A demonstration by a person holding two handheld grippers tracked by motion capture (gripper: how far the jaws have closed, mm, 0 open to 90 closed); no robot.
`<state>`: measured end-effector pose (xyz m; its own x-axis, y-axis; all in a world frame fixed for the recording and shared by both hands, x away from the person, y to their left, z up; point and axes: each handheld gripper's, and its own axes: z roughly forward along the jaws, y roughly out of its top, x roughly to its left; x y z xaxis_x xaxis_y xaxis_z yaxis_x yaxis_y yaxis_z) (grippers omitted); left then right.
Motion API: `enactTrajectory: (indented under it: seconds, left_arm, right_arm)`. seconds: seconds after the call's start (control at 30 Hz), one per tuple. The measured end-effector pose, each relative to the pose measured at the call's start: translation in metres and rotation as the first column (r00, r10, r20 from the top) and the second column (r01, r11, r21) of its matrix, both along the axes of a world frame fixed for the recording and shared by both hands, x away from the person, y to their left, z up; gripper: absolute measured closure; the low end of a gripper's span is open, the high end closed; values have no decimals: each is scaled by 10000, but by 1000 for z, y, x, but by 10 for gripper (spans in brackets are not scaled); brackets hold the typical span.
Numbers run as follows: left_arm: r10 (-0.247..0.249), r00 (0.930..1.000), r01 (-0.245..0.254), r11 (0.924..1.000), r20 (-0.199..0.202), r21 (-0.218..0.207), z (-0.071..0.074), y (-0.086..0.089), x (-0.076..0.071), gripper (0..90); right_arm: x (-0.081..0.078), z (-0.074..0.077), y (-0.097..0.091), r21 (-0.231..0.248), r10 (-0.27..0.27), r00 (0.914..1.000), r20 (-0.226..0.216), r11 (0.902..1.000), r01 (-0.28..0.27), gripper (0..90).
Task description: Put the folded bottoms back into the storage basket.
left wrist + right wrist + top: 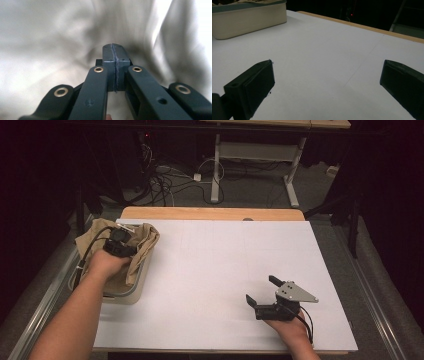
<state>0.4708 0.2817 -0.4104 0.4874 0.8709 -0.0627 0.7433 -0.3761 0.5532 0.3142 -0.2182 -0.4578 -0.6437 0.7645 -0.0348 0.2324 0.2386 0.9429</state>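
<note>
A tan cloth (pixel 146 239) lies crumpled in a cream bin (pixel 133 293) at the table's left edge. My left gripper (pixel 118 238) is down in the bin over the cloth. In the left gripper view its jaws are pressed flat together at the tips (pixel 115 50), with no fold showing between them, and blurred pale cloth (pixel 50 37) lies all around. My right gripper (pixel 261 289) rests near the front right of the white table (pixel 210 265). Its jaws stand wide apart (pixel 327 72), with bare table between them.
The bin's wall (pixel 249 20) shows at the upper left of the right gripper view, with cloth above its rim. A wooden strip (pixel 210 213) runs along the table's far edge. Beyond it are a dark floor, cables and table legs.
</note>
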Motion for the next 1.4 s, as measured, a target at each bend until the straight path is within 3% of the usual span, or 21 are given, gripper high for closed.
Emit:
enactTrajectory:
  seconds: [0.1, 0.17, 0.27, 0.4, 0.47, 0.8, 0.87, 0.93, 1.03, 1.23, 1.3, 1.4]
  left_arm:
    - [-10, 9997, 9, 10000, 232, 23, 3, -5, 10, 874]
    - [-59, 9998, 60, 10000, 165, -69, 1, -10, 16, 874]
    - [-101, 9997, 107, 9996, -215, 262, -14, -18, 27, 874]
    - [102, 9974, -93, 9999, -710, 127, -32, -20, 35, 874]
    - [247, 9942, -212, 9992, -1051, 344, -41, -22, 38, 874]
    - [378, 9947, -379, 9993, -961, 12, -42, -21, 41, 874]
    - [279, 9961, -266, 9995, -838, 174, -37, -19, 37, 874]
    - [425, 9979, -434, 9989, -493, -167, -27, -12, 31, 875]
    - [673, 9977, -675, 9975, -101, -195, -12, 5, 19, 875]
    - [1526, 9872, -1516, 9882, 468, -233, 5, 49, -8, 875]
    - [1840, 9816, -1830, 9828, 513, -243, 6, 58, -14, 876]
    - [1951, 9787, -1962, 9805, 642, 107, 6, 62, -18, 876]
  right_arm:
    - [1, 0, 0, -18, 16, 10000, 1, 10000, -16, 4]
    - [2, 0, 0, 30, -2, 10000, -20, 10000, 2, 5]
    - [5, -3, 0, 12, -10, 9999, -117, 10000, 10, 5]
    - [6, -6, 1, -151, 0, 9999, -157, 9999, -3, 5]
    - [6, -6, 2, -157, -7, 9999, -147, 9999, 4, 6]
    - [7, -7, 3, -196, 71, 9999, -118, 9998, -73, 9]
    - [7, -6, 3, -137, 88, 9999, -128, 9999, -90, 10]
    - [8, -6, 3, -104, 76, 9999, -155, 9999, -77, 10]
    - [8, -7, 3, -144, 103, 9999, -127, 9998, -105, 10]
    - [5, -5, 7, -263, 179, 9998, -25, 9995, -179, 10]
    - [4, -5, 9, -331, 196, 9998, -13, 9993, -196, 10]
    - [3, -4, 11, -324, 214, 9998, 27, 9992, -213, 12]
